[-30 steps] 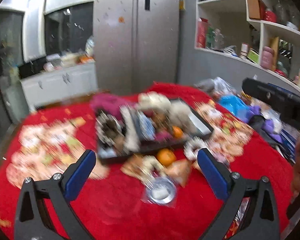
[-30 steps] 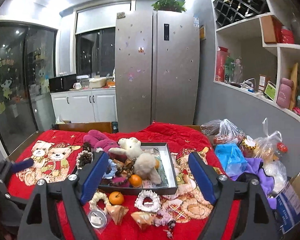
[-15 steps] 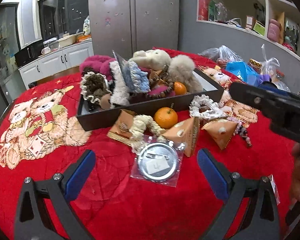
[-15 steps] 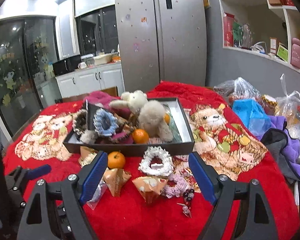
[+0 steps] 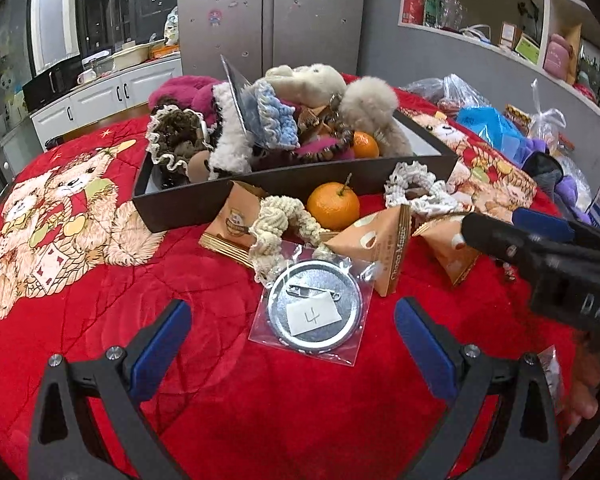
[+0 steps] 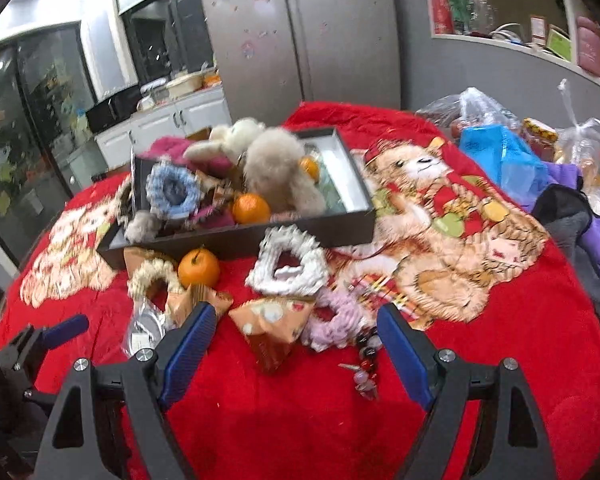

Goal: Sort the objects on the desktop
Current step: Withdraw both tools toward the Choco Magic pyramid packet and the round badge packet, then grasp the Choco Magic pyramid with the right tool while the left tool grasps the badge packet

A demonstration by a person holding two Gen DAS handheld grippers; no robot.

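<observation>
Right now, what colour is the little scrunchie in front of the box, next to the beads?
Pale pink scrunchie, clearest in the right wrist view.

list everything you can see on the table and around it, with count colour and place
tray: 1, dark, middle of table, piled with plush toys and scrunchies
tangerines: 1 on cloth before tray, at least 1 in tray, orange
badge: 1, silver, in clear bag, nearest left gripper
snack packs: 3, orange, in front of tray
scrunchies: 3 loose, white, cream, pink, in front of tray
bead string: 1, dark and pink, near right gripper
tablecloth: 1, red with bears
fridge: 1, silver, behind table
left gripper: open, empty
right gripper: open, empty
</observation>
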